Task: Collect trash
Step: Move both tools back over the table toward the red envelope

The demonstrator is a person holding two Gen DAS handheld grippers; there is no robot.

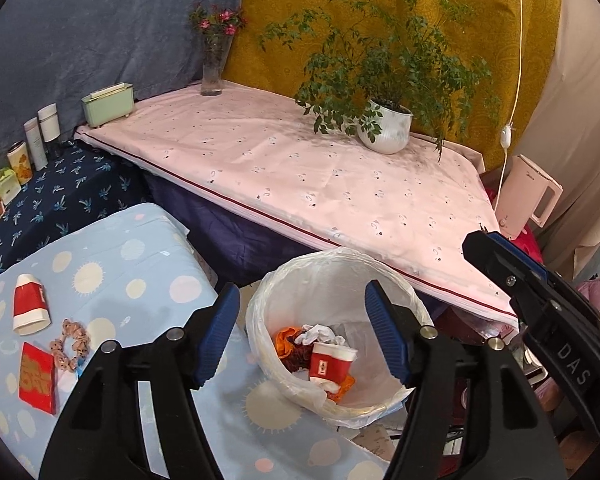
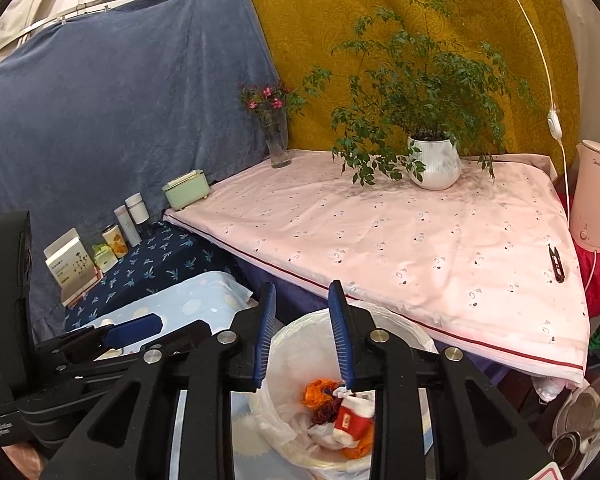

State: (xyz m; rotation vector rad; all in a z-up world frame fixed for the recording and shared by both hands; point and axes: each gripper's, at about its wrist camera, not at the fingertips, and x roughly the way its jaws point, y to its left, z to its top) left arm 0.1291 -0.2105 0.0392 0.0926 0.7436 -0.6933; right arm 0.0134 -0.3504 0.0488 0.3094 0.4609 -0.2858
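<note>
A white bin (image 1: pixel 400 300) lined with a plastic bag stands on the floor below both grippers. It holds a red paper cup (image 1: pixel 330 362), white tissue and orange scraps; it also shows in the right wrist view (image 2: pixel 288 340). My left gripper (image 1: pixel 300 336) is open and empty above the bin. My right gripper (image 2: pixel 302 340) is open and empty above the bin too, and shows in the left wrist view (image 1: pixel 500 264). A second red paper cup (image 1: pixel 30 306) lies on the blue dotted cloth (image 1: pixel 140 280) at the left.
A red envelope (image 1: pixel 38 378) and a beaded hair tie (image 1: pixel 70 344) lie by the cup. The pink-covered table (image 1: pixel 300 176) carries a potted plant (image 1: pixel 386 126), a flower vase (image 1: pixel 212 68), a green box (image 1: pixel 108 104) and small snips (image 2: pixel 556 264). A pink kettle (image 1: pixel 528 196) stands at the right.
</note>
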